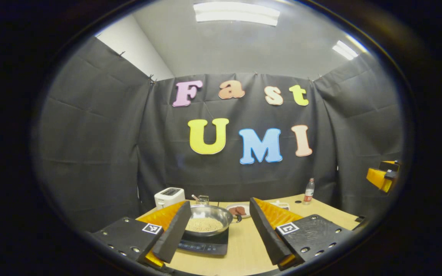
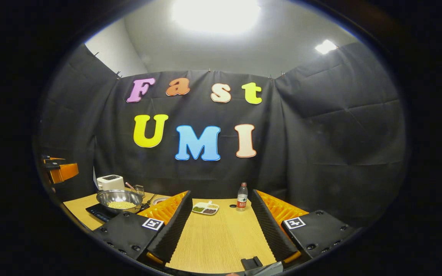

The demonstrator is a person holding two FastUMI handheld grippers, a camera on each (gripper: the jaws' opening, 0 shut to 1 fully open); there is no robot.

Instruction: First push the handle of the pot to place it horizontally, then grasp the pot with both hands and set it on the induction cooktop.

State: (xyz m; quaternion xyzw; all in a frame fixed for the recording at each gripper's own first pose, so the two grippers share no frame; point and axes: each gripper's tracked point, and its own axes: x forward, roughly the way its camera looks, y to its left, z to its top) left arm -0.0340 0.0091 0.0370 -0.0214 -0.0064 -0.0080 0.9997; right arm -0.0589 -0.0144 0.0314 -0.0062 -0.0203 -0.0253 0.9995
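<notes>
Resting: a round shiny steel pot (image 1: pixel 208 219) filled with pale grain sits on the flat black induction cooktop (image 1: pixel 205 245), seen between the fingers of the left gripper (image 1: pixel 221 230) in the left gripper view.
Pot handle: a dark handle (image 1: pixel 238 218) shows at the pot's right rim in that view; its exact lie is too small to tell.
Left gripper: its fingers stand wide apart and hold nothing, raised over the near edge of the pale wooden surface (image 1: pixel 244 249) with the pot beyond the tips and not touched.
Right gripper: the right gripper (image 2: pixel 221 226) also has its fingers spread wide and empty, over bare wood, well to the right of the pot.
Same pot, right gripper view: the pot (image 2: pixel 119 199) and cooktop (image 2: pixel 98 212) lie at the far left of the surface (image 2: pixel 217 237).
Behind the pot: a white boxy toaster (image 1: pixel 169 196) and a small clear glass container (image 1: pixel 202 199) stand near the booth wall.
Beside the pot: a small white plate with dark red pieces (image 1: pixel 238 210) lies just right of it.
Farther right: a clear plastic bottle with a red label (image 2: pixel 242 197) stands upright, with a white divided dish of mixed grains (image 2: pixel 205 207) near it on its left.
Edge of view: the other gripper shows far right in the left gripper view (image 1: pixel 384 176) and far left in the right gripper view (image 2: pixel 60 170).
</notes>
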